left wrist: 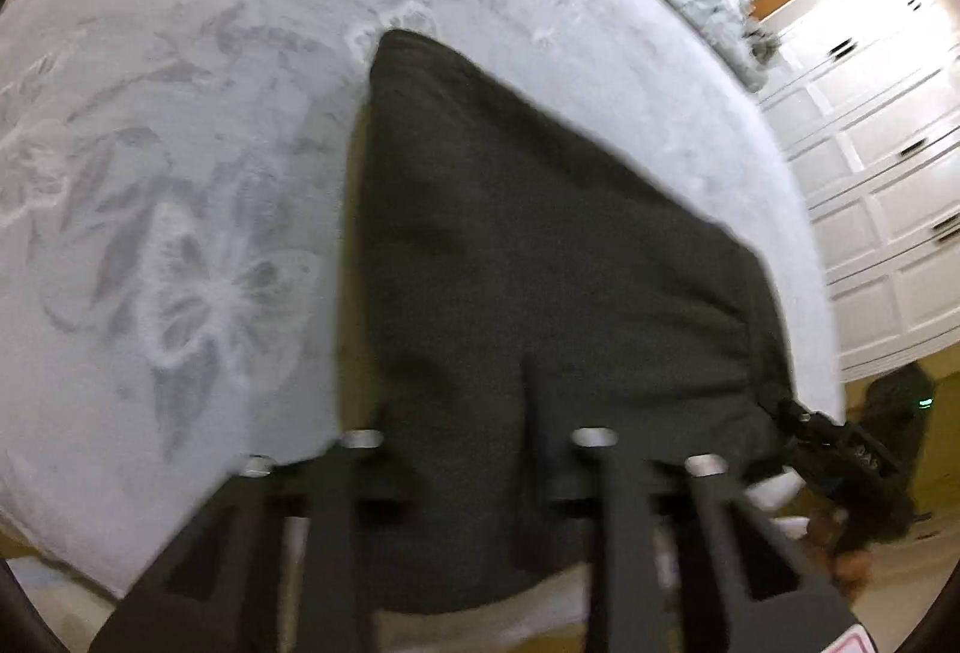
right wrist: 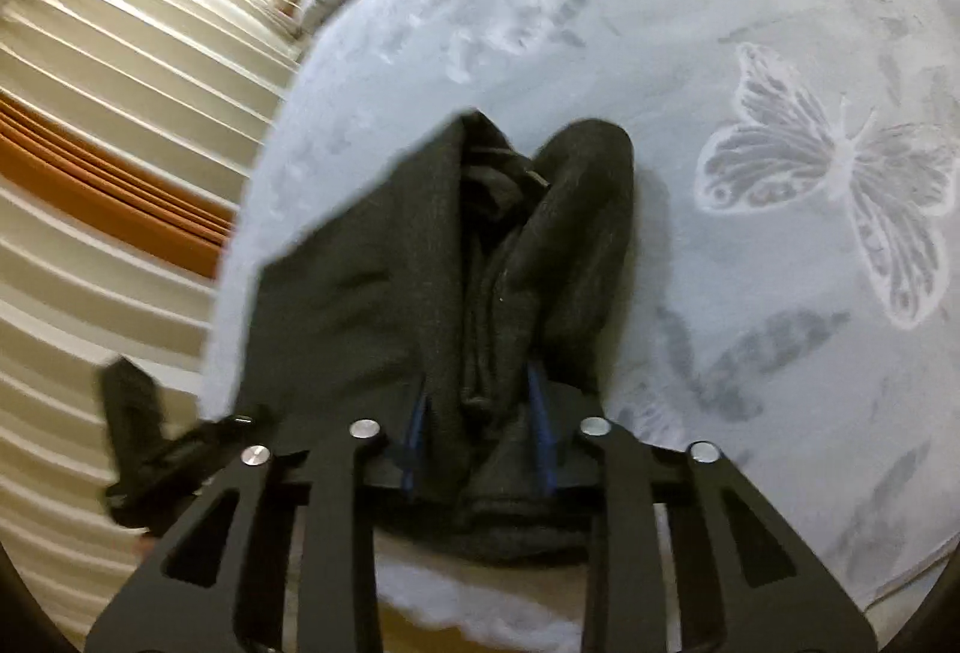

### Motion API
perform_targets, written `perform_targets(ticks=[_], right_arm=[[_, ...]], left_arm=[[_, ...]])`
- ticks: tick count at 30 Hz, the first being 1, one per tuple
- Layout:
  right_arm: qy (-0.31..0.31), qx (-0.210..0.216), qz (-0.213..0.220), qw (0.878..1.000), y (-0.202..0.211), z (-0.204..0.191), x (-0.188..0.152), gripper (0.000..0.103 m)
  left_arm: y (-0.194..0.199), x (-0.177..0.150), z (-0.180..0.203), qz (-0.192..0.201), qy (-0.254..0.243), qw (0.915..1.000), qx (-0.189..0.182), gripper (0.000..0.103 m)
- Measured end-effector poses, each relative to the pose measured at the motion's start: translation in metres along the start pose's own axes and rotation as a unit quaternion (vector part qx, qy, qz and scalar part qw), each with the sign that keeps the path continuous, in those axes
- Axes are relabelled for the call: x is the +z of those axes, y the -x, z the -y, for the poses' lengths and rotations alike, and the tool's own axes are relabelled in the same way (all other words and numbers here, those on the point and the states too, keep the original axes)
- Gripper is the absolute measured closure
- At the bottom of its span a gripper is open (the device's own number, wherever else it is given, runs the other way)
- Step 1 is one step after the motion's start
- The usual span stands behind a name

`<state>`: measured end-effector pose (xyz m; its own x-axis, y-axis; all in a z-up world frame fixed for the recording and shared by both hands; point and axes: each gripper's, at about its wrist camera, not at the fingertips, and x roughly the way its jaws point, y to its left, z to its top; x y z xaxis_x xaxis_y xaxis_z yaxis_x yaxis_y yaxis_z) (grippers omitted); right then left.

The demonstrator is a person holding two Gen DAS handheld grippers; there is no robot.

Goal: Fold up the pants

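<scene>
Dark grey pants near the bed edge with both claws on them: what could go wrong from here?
1. The dark grey fabric pants hang past the near edge of the pale butterfly-print bedspread; once released, they might slide off.
2. In the right wrist view, the right claw pinches bunched folds beside an open hem, so layers could shift and the fold come out uneven.
3. The left claw view is blurred; its grip is unclear.

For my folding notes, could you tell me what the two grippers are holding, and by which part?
Both hold the dark pants by the near edge. The right gripper pinches bunched fabric; the left gripper grips the same edge, its fingertips hidden.
</scene>
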<state>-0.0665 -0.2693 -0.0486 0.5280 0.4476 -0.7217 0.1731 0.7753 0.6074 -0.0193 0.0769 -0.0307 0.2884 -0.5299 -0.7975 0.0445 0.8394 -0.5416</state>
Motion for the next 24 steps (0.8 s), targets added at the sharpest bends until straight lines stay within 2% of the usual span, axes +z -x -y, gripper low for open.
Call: perform_targets(ticks=[2, 4, 5, 6, 7, 8, 9, 10, 12, 14, 15, 16, 17, 18, 19, 21, 24], right_arm=[[0.015, 0.005, 0.001, 1.000, 0.015, -0.008, -0.009, 0.079], [0.026, -0.007, -0.013, 1.000, 0.020, -0.010, -0.023, 0.077], [0.039, -0.033, -0.019, 0.999, 0.015, -0.010, -0.029, 0.069], [0.050, -0.067, -0.017, 0.996, 0.011, -0.008, -0.034, 0.052], [0.053, -0.084, -0.012, 0.995, 0.008, -0.005, -0.036, 0.041], [0.046, -0.095, -0.004, 0.994, 0.006, 0.001, -0.038, 0.023], [0.034, -0.106, 0.004, 0.994, 0.006, 0.006, -0.038, 0.020], [0.027, -0.099, 0.008, 0.995, 0.006, 0.008, -0.037, 0.019], [0.016, -0.085, 0.007, 0.996, 0.004, 0.009, -0.035, 0.014], [0.014, -0.071, 0.001, 0.997, -0.003, 0.009, -0.032, 0.015], [0.016, -0.068, 0.001, 0.998, -0.007, 0.009, -0.030, 0.033], [0.023, -0.066, -0.001, 0.998, -0.010, 0.006, -0.029, 0.046], [0.025, -0.042, -0.014, 0.999, -0.015, 0.004, -0.027, 0.065], [0.013, -0.022, -0.019, 1.000, -0.016, 0.005, -0.027, 0.069], [0.003, -0.012, -0.019, 1.000, -0.014, 0.007, -0.028, 0.070], [0.013, -0.011, -0.012, 1.000, -0.006, 0.004, -0.030, 0.072], [0.039, -0.015, 0.004, 0.999, 0.006, -0.013, -0.033, 0.072]], left_arm=[[0.019, -0.009, -0.004, -0.006, 0.006, 0.9992, -0.039, 0.085], [0.020, -0.026, -0.010, -0.016, 0.000, 0.9993, -0.034, 0.082], [0.012, -0.033, -0.016, -0.023, 0.003, 0.9995, -0.019, 0.076], [0.004, -0.034, -0.018, -0.029, 0.016, 0.9994, -0.003, 0.066], [0.000, -0.035, -0.023, -0.030, 0.034, 0.9990, -0.003, 0.064], [0.002, -0.034, -0.025, -0.026, 0.045, 0.9986, -0.010, 0.062], [0.002, -0.032, -0.023, -0.028, 0.040, 0.9987, -0.013, 0.054], [0.000, -0.030, -0.020, -0.030, 0.031, 0.9988, -0.022, 0.048], [-0.002, -0.032, -0.017, -0.022, 0.038, 0.9983, -0.037, 0.030], [-0.006, -0.029, -0.011, -0.019, 0.032, 0.9988, -0.032, 0.025], [-0.006, -0.030, -0.008, -0.016, 0.027, 0.9991, -0.027, 0.026], [-0.007, -0.030, -0.005, -0.014, 0.021, 0.9994, -0.025, 0.027], [-0.006, -0.031, -0.003, -0.012, 0.010, 0.9998, -0.016, 0.042], [-0.005, -0.032, 0.000, -0.007, -0.002, 1.0000, 0.005, 0.067], [-0.006, -0.029, 0.001, -0.002, -0.013, 0.9996, 0.024, 0.072], [0.000, -0.030, 0.005, 0.005, -0.020, 0.9994, 0.029, 0.082], [0.015, -0.032, 0.024, 0.022, -0.048, 0.9976, 0.044, 0.084]])
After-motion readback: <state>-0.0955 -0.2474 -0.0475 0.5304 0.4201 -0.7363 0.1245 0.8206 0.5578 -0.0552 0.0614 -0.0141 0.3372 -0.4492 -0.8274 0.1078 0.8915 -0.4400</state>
